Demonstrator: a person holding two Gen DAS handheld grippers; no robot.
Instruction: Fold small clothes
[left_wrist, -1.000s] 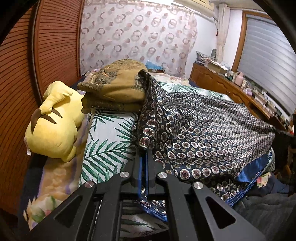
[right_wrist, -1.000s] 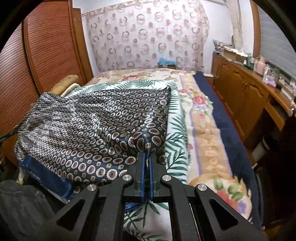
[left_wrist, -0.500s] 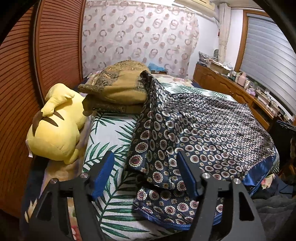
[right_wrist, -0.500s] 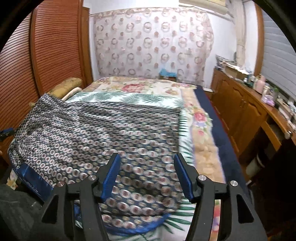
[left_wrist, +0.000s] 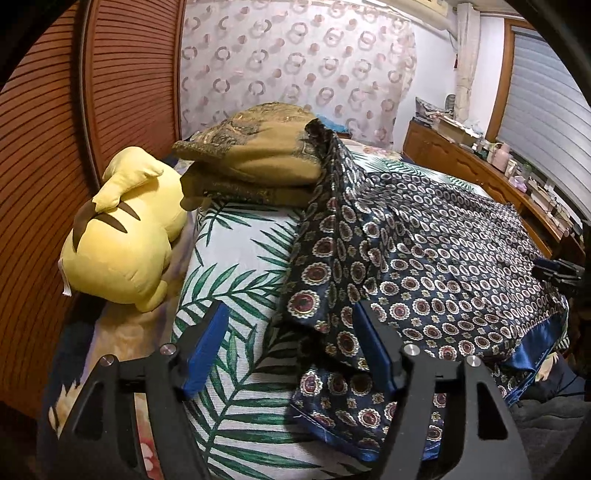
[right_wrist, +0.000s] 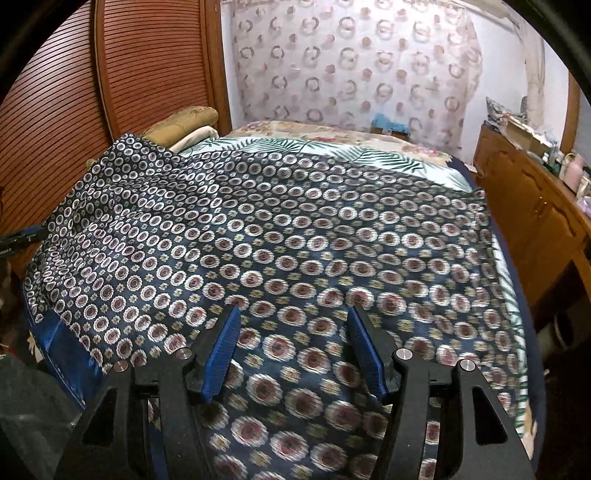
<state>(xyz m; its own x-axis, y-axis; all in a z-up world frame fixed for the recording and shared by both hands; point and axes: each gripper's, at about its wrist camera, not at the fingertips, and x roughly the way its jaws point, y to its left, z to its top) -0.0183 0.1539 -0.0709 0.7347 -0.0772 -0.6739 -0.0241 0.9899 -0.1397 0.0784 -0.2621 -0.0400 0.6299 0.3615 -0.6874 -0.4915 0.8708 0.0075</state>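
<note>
A dark blue cloth with round medallion print (left_wrist: 424, 266) lies spread over the bed, its far corner draped up against a pile of olive cushions. My left gripper (left_wrist: 291, 332) is open above the cloth's rumpled near-left corner, which lies loose between the blue pads (left_wrist: 207, 343). The right wrist view shows the same cloth (right_wrist: 295, 251) flat across the bed, with a plain blue hem at its left edge. My right gripper (right_wrist: 291, 339) is open over the near part of the cloth, touching nothing. The picture there is blurred.
A yellow plush toy (left_wrist: 122, 236) lies at the bed's left edge beside a slatted wooden wardrobe (left_wrist: 55, 129). Stacked olive cushions (left_wrist: 255, 158) sit behind the cloth. A palm-leaf sheet (left_wrist: 236, 266) covers the bed. A wooden sideboard (right_wrist: 535, 210) with clutter runs along the right wall.
Both grippers were shut on the cloth's near edge and opened, dropping it. The cloth settled flat on the bed. The right gripper has since slid across over the cloth.
</note>
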